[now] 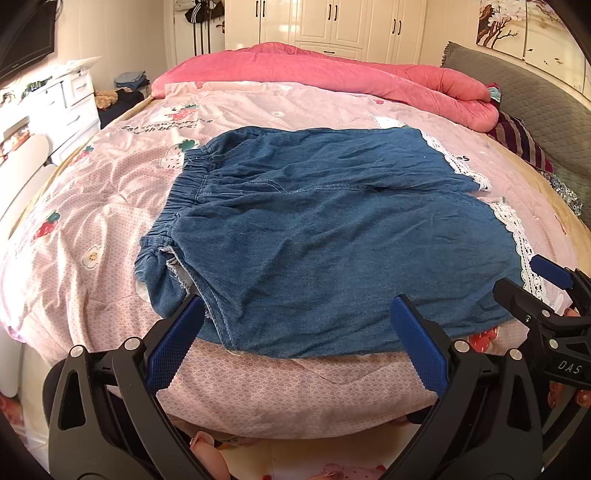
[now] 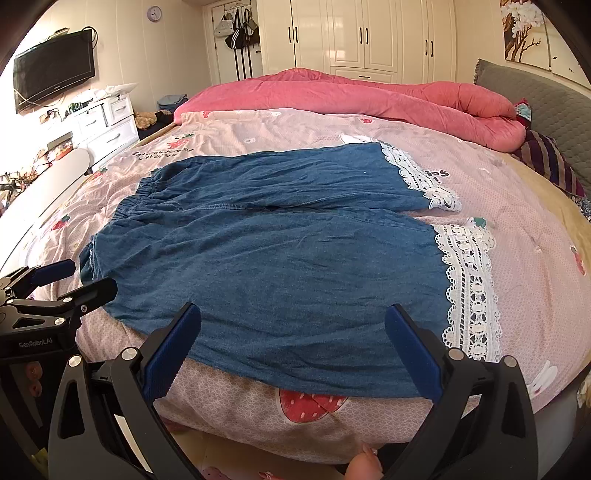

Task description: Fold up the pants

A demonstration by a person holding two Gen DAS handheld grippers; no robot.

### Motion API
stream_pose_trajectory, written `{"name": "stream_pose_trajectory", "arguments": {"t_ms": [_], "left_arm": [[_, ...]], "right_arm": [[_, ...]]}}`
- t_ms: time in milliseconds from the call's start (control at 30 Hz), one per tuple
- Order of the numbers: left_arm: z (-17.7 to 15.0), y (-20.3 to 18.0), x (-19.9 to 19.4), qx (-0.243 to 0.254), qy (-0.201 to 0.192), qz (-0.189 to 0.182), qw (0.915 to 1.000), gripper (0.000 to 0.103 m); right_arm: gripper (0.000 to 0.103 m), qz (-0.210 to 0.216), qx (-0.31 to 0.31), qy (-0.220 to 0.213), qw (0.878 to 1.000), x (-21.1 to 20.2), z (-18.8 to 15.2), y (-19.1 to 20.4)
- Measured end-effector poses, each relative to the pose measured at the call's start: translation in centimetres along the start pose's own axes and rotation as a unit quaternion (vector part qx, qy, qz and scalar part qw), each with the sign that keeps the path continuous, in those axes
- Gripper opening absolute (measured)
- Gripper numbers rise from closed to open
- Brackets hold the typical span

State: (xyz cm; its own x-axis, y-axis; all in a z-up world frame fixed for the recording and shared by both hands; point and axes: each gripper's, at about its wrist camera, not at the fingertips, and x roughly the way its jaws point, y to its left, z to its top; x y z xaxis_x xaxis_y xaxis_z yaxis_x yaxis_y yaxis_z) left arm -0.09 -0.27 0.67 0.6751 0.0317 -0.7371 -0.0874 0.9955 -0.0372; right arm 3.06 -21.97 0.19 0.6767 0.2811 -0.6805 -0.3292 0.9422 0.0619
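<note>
Bedroom around the bed

A pink strawberry-print sheet [image 2: 517,302] fills the middle of the frame, a rolled pink quilt [image 2: 332,92] lies across the top, a grey headboard [image 2: 535,96] stands at upper right, cream wardrobes [image 2: 369,37] at top centre, and a television [image 2: 53,70] over white drawers [image 2: 107,125] at upper left.

I am in a home bedroom: a bed [image 2: 517,229] with a pink strawberry-print cover fills my view, a rolled pink quilt [image 2: 369,96] lies at twelve o'clock before cream wardrobe doors [image 2: 369,33], and a wall-mounted television [image 2: 53,68] hangs at ten o'clock above white drawers [image 2: 107,122].
</note>
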Motion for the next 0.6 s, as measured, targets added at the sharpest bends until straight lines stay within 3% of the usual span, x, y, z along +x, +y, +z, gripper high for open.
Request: {"name": "stream_pose_trajectory", "arguments": {"t_ms": [600], "left_arm": [[-0.02,-0.01,0.13,-0.001,-0.001,-0.001,1.0,0.095]], "right_arm": [[0.099,0.004,-0.002,0.003,1.0,0.49,0.08,0.36]]}}
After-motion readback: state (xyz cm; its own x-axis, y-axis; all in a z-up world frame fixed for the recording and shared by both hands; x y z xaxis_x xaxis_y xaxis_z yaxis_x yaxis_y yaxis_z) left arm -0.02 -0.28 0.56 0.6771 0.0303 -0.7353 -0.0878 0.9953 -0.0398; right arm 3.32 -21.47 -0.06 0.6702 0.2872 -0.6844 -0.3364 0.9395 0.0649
